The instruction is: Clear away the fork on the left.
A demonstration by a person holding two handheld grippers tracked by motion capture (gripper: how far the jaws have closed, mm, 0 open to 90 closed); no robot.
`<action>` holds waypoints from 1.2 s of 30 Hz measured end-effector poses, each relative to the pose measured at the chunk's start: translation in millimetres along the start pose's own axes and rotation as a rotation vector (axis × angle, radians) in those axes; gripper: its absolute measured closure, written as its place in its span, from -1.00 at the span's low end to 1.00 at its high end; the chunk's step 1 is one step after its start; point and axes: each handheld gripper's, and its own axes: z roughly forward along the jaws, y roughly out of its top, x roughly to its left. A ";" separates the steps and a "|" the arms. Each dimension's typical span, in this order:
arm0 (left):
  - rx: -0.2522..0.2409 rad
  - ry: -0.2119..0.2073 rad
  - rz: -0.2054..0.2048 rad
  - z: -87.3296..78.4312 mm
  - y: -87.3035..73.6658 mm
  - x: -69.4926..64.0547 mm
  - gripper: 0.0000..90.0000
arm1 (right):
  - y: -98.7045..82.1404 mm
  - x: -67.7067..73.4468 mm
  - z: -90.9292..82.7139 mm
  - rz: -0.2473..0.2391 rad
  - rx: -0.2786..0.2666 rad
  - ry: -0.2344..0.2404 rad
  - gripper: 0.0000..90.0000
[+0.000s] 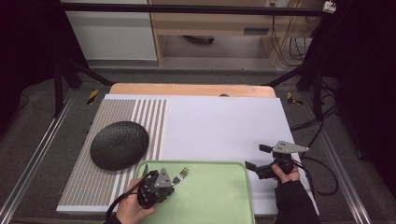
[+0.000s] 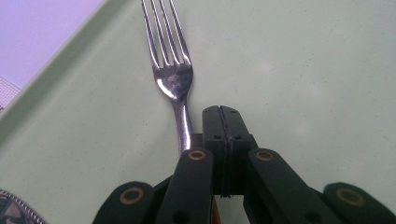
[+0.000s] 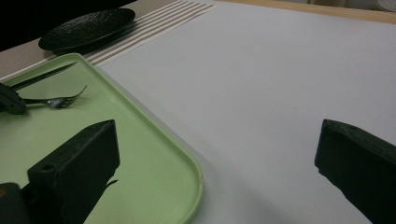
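Observation:
A metal fork (image 2: 173,79) lies on the pale green tray (image 2: 289,60), tines pointing away from me. My left gripper (image 2: 222,114) rests low over the tray with its jaws pressed together. The fork's handle runs along the left side of those jaws and vanishes under the gripper. In the high view the left gripper (image 1: 171,180) sits at the tray's (image 1: 219,196) near left corner, with the fork (image 1: 181,175) just ahead of it. My right gripper (image 1: 256,157) hovers open over the white mat (image 1: 219,126), right of the tray, nothing between its jaws (image 3: 215,163).
A black textured plate (image 1: 119,144) sits on the striped placemat (image 1: 88,182) left of the tray. A knife (image 3: 42,77) lies on the tray beside the fork (image 3: 56,101). The tray's raised rim (image 3: 198,177) curves just left of the right gripper.

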 end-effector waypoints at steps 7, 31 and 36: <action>-0.011 0.011 -0.015 -4.0 -2.2 4.2 0.99 | -0.1 0.1 0.0 0.000 0.003 0.000 -0.99; -0.008 0.047 -0.036 -10.5 -10.1 13.7 0.99 | -0.1 0.0 0.0 -0.002 0.004 -0.001 -0.99; -0.010 0.041 -0.045 -11.4 -11.8 14.6 0.99 | -0.1 0.1 -0.1 -0.001 0.004 -0.002 -0.99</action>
